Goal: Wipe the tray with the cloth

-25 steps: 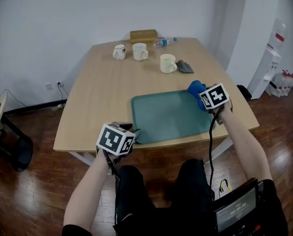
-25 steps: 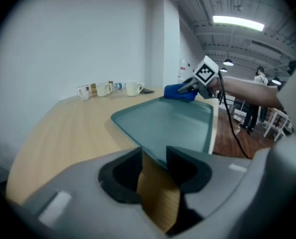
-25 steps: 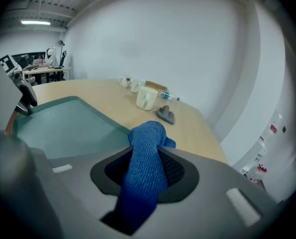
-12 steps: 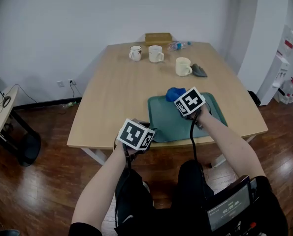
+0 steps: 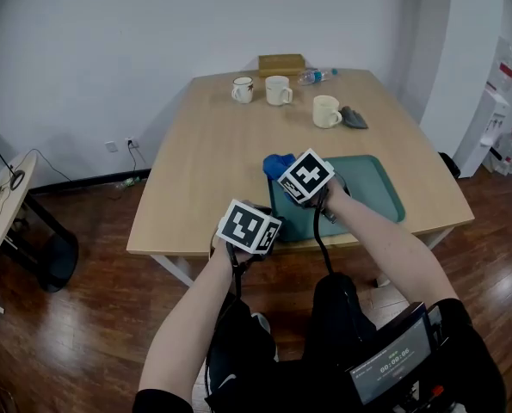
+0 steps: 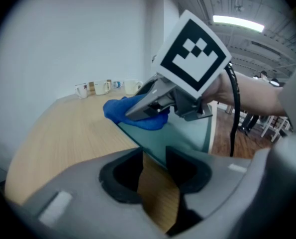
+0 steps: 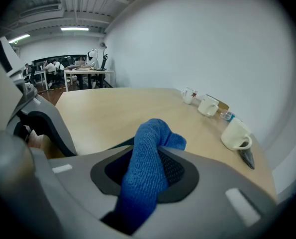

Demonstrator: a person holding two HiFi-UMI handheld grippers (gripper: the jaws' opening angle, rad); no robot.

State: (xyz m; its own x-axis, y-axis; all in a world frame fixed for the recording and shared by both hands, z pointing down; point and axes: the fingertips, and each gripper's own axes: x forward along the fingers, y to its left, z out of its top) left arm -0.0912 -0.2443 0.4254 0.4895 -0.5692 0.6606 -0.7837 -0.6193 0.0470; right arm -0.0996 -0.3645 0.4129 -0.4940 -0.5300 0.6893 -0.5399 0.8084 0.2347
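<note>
Wiping looks under way: right tool (image 7: 147, 173) is clamped on the blue cloth (image 7: 148, 143), which lies at the far left corner of the tray (image 5: 372, 189) on the surface (image 5: 204, 162). Left tool (image 6: 155, 176), jaws apart and gripping nothing, sits at the tray's near left corner. The next move, I judge, calls for dragging the cloth across the tray under steady downward pressure. No writing is legible; marks on the mugs (image 5: 243, 89) beyond the tray are too small to read.

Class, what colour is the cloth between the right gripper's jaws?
The cloth is blue, clearest in the right gripper view.
</note>
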